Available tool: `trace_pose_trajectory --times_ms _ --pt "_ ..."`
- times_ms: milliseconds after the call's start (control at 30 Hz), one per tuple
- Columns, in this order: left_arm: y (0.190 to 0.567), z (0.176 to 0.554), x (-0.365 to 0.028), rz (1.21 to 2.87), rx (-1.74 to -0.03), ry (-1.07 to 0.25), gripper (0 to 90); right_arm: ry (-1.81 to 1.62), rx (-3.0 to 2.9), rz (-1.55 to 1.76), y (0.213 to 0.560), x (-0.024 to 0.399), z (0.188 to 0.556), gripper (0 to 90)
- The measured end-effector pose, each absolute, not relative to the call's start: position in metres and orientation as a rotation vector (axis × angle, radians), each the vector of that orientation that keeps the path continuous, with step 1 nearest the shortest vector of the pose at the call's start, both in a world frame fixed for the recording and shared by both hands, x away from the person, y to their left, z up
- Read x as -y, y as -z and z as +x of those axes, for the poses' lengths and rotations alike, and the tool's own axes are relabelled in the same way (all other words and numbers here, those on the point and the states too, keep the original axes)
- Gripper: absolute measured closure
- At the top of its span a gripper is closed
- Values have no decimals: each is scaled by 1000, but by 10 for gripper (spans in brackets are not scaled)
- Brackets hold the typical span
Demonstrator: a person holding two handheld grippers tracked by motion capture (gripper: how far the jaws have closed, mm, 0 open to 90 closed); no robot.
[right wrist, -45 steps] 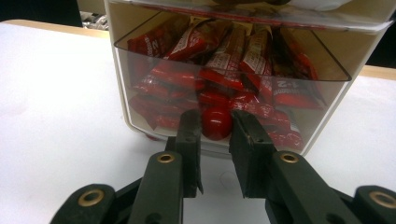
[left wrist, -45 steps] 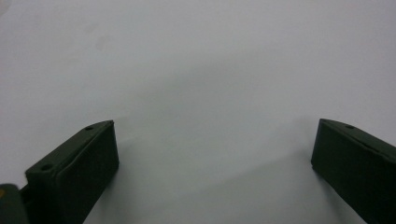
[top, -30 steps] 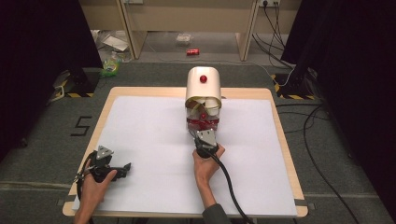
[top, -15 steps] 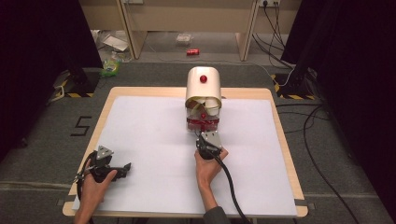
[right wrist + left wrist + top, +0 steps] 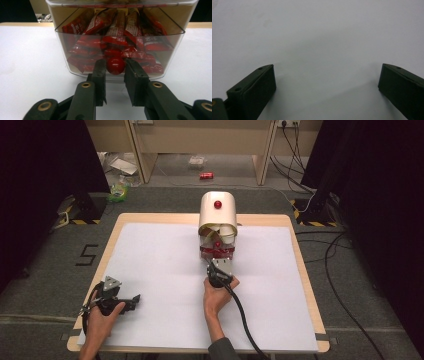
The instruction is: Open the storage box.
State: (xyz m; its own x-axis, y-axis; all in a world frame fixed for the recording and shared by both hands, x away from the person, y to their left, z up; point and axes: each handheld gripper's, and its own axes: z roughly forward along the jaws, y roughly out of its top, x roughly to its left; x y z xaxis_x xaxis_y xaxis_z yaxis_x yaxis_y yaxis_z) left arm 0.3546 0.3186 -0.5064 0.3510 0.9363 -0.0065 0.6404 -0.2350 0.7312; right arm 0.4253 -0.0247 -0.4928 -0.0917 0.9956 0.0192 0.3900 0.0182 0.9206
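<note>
A dark "5" [image 5: 88, 255] sits marked on the grey floor [image 5: 45, 270], just off the tabletop's left edge, plain to read from the high view. In the right gripper view, the red packets [image 5: 117, 37] inside the clear bin [image 5: 62, 50] carry white lettering; one at the right seems to show "2:1", the rest too creased and blurred to make out. Nothing else readable anywhere.

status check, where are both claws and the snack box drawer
Right claw jaws flank red knob on clear drawer of packets. Left claw open, idle on table. Nothing in the way.
</note>
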Motion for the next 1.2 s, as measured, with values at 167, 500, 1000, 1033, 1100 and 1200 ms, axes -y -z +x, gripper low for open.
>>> trace_pose_trajectory --times_ms 167,500,1000,1033,1100,1200 --pt "506 355 -319 1971 -1369 -588 6 -1065 -1569 1470 493 24 426 742" --pt "506 355 -319 1971 -1370 -586 6 -1082 -1599 1452 492 28 422 743" --pt "506 354 -318 1973 -1363 -599 7 -1125 -1639 1411 493 34 386 740" --pt "506 354 -318 1972 -1363 -599 7 -1122 -1641 1406 493 33 385 739" --pt "506 354 -318 1972 -1363 -598 7 -1115 -1650 1390 493 34 382 737" --pt "506 354 -318 1972 -1363 -602 7 -1123 -1655 1391 493 35 379 747"
